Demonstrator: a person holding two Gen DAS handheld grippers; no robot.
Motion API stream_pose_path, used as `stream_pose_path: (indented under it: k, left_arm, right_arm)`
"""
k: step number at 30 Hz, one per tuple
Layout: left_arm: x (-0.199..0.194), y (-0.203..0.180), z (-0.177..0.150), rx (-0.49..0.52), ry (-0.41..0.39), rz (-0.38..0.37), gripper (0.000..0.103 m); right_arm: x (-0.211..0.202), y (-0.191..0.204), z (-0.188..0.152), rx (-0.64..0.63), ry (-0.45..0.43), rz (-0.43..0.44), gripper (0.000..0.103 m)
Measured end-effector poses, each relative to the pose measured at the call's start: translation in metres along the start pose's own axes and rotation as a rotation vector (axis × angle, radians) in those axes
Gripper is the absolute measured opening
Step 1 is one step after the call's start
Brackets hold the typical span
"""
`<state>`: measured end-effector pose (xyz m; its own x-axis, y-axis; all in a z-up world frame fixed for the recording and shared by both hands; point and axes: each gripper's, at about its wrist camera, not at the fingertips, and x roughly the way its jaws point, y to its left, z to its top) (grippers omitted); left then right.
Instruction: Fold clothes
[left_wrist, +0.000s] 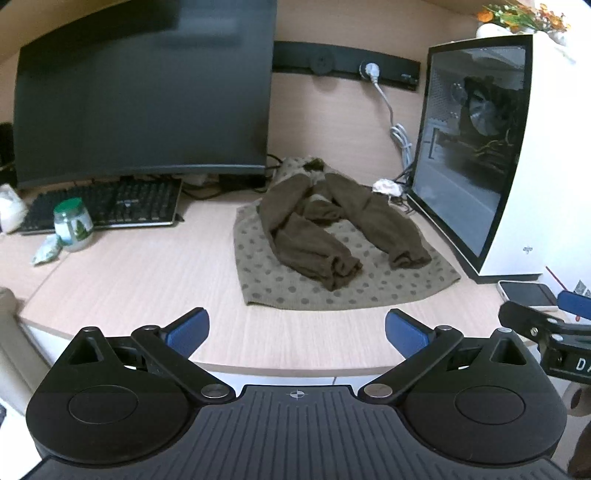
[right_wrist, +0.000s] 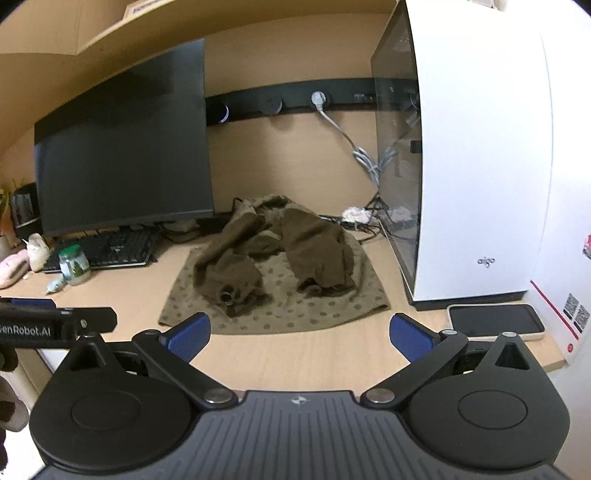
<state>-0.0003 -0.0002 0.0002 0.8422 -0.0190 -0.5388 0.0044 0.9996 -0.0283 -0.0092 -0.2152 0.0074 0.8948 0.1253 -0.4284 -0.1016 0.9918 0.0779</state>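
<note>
Both jaws are spread wide and nothing is held: the left gripper (left_wrist: 297, 330) and right gripper (right_wrist: 300, 332) are kept over the near edge of the desk (left_wrist: 140, 273), well short of the cloth. At twelve o'clock the sweater (left_wrist: 325, 236) is laid flat, both sleeves (left_wrist: 314, 247) drawn inward across its dotted body. Whether more folds are due cannot be told.

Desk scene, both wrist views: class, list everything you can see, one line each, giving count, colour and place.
sweater: one, brown with dotted body, desk centre, sleeves laid over it
monitor: one, black, back left
keyboard: one, black, under monitor
jar: one, green lid, before keyboard
computer case: one, white, right
phone: one, dark screen, before case
cable: one, white, back wall
desk: one, light wood
left gripper: open, near edge
right gripper: open, near edge
</note>
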Motion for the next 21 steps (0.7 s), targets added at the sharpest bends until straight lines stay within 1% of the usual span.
stream_pose_path:
  k: [9,13,21]
  left_arm:
    - [-0.0071,-0.0034,0.0001,0.008,-0.021,0.006,0.103]
    - [-0.0103,-0.0049,0.0001,0.011,-0.031,0.009,0.103]
    - [-0.0083,-0.0082,-0.0024,0.011,-0.004,-0.012,0.103]
  right_arm:
    - [0.0054,0.005,0.0029,-0.01,-0.033,0.025,0.103]
    - [0.0061,0.0047,0.0028,-0.012,-0.028,0.027,0.103]
    - [0.0099,0.0003,0.0002,0.015,-0.008,0.007,0.103]
